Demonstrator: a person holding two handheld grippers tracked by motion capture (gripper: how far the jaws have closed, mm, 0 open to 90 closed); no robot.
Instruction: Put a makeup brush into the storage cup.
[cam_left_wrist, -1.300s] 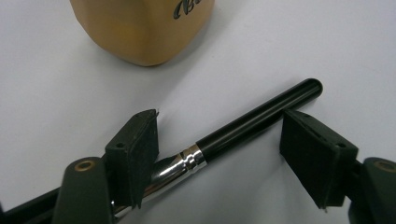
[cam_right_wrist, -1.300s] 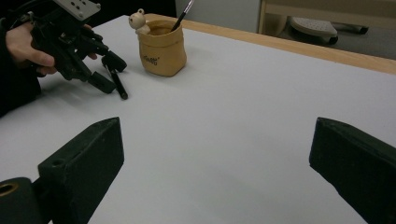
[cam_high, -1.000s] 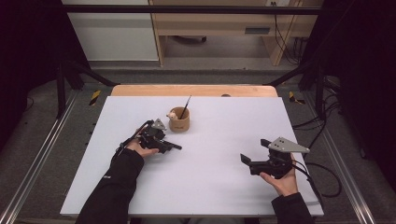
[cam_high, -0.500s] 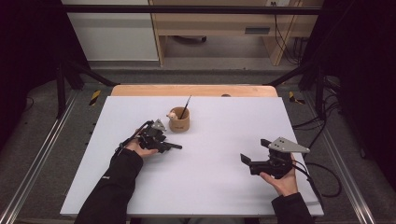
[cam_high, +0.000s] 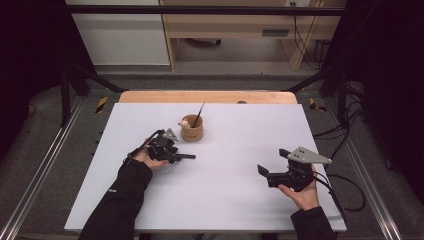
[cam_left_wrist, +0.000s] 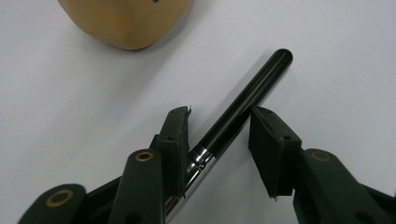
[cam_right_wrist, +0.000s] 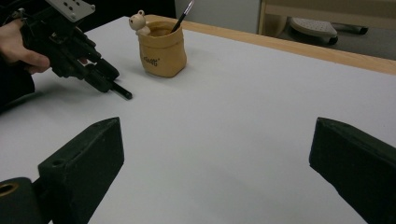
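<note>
- While the black pen (cam_left_wrist: 243, 105) lies flat on the white tabletop (cam_high: 235, 200) just beside the tan pen pot (cam_high: 192, 129), the left tool (cam_left_wrist: 219, 130) has been closing around its barrel, apparently to lift it.
- Jaws straddle it, one touching, not yet clamped.
- Right tool (cam_right_wrist: 210, 163) rests apart, wide and empty, keeping clear.

A pen (cam_left_wrist: 243, 105) is lying on the table (cam_high: 230, 200), just before the pot (cam_high: 192, 131). A brush (cam_high: 198, 114) is standing in that pot, behind the pen.
</note>
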